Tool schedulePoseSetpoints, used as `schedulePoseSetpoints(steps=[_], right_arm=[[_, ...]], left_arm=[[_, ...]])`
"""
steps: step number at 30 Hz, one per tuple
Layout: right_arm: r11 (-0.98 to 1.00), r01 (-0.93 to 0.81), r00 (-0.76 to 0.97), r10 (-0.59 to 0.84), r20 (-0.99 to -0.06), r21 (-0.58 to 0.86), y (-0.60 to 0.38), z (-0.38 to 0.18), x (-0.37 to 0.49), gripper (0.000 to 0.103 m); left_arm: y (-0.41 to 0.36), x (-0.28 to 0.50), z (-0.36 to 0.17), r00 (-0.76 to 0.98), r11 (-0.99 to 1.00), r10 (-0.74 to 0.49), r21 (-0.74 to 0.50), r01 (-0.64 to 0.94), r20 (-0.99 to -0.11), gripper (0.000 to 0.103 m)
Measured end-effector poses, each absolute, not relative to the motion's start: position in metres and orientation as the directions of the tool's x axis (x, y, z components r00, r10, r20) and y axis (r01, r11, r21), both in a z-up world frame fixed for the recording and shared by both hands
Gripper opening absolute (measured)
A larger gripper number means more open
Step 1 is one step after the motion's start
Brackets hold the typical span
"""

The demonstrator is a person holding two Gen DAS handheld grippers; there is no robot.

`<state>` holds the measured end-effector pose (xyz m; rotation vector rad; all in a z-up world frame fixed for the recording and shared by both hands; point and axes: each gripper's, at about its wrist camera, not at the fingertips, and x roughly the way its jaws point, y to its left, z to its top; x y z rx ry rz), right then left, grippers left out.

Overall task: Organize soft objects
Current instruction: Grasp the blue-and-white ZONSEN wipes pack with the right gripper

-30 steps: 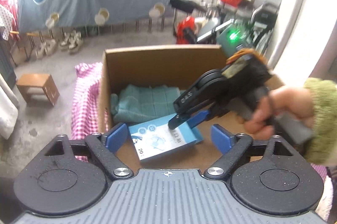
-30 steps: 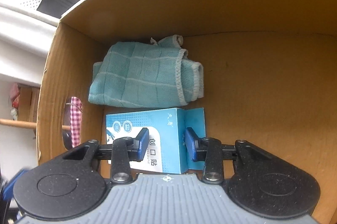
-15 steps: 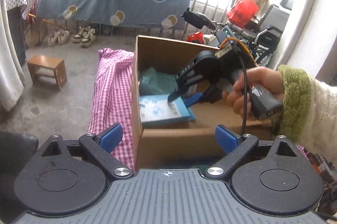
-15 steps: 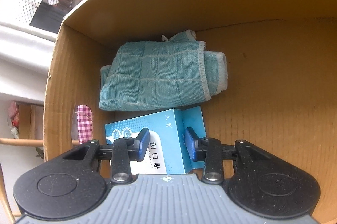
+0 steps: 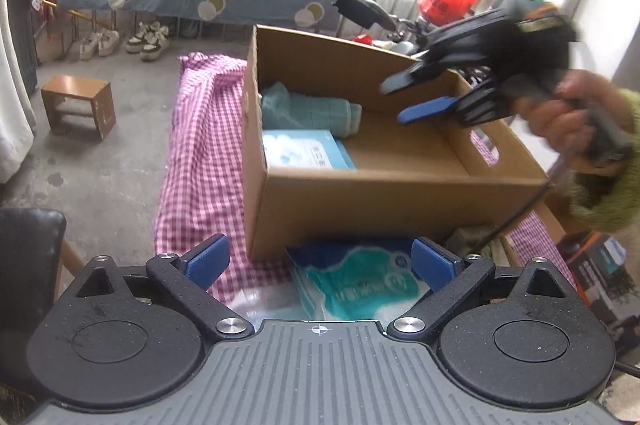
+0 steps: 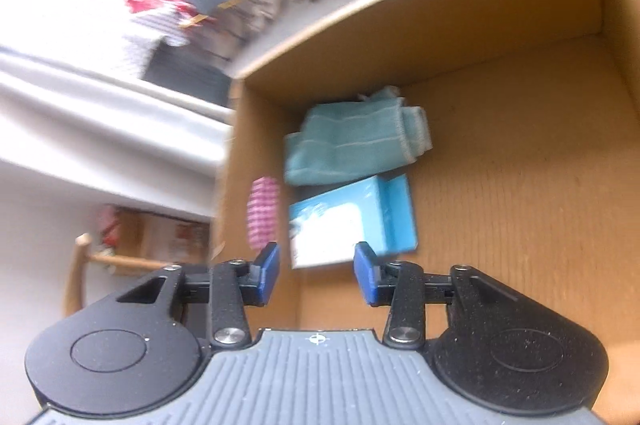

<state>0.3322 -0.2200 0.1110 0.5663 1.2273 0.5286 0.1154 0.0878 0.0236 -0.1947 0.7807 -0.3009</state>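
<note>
Both grippers empty, jaws opening

Left gripper [image 5: 319,261] gapes wide over a teal tissue pack [image 5: 356,283] lying against the cardboard box [image 5: 360,201]; right gripper [image 6: 316,271], half-spread, hangs above the blue plaster box [image 6: 352,221] and folded teal towel [image 6: 352,145] inside, at the left.

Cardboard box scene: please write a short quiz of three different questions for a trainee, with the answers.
1. True or false: the teal folded towel lies inside the cardboard box.
2. Which thing lies between the open fingers of the left gripper? A. a shoe B. the teal tissue pack C. a stool
3. Fill in: the right gripper holds ____; the blue plaster box lies on the box floor.

Key: 1 true; 2 B; 3 nothing, its jaws are opening.
</note>
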Motion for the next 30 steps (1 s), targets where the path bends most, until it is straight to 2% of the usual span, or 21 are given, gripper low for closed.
schedulePoseSetpoints(steps=[2, 4, 7, 11, 16, 23, 30], right_arm=[[0.727, -0.128, 0.275, 0.680, -0.680, 0.675, -0.233, 0.128, 0.307, 0.052], [0.714, -0.173, 0.290, 0.695, -0.657, 0.679, -0.243, 0.139, 0.279, 0.061], [0.694, -0.215, 0.296, 0.717, -0.631, 0.687, -0.252, 0.139, 0.238, 0.066], [0.701, -0.199, 0.298, 0.709, -0.639, 0.685, -0.253, 0.113, 0.197, 0.066], [0.745, -0.152, 0.322, 0.659, -0.680, 0.649, -0.242, 0.081, 0.171, 0.066], [0.801, -0.125, 0.338, 0.589, -0.734, 0.585, -0.225, 0.057, 0.167, 0.066], [0.812, -0.123, 0.337, 0.575, -0.745, 0.571, -0.214, 0.040, 0.173, 0.066]], left_arm=[[0.088, 0.109, 0.022, 0.662, 0.935, -0.352, -0.289, 0.208, -0.662, 0.099], [0.084, 0.103, 0.018, 0.646, 0.930, -0.367, -0.288, 0.229, -0.669, 0.099], [0.076, 0.097, 0.010, 0.620, 0.926, -0.378, -0.278, 0.255, -0.687, 0.099], [0.061, 0.095, -0.002, 0.588, 0.922, -0.386, -0.271, 0.277, -0.711, 0.099], [0.040, 0.096, -0.013, 0.596, 0.929, -0.350, -0.187, 0.318, -0.723, 0.098], [0.027, 0.107, -0.027, 0.571, 0.927, -0.327, -0.139, 0.347, -0.753, 0.098], [0.017, 0.116, -0.032, 0.565, 0.925, -0.333, -0.146, 0.350, -0.755, 0.091]])
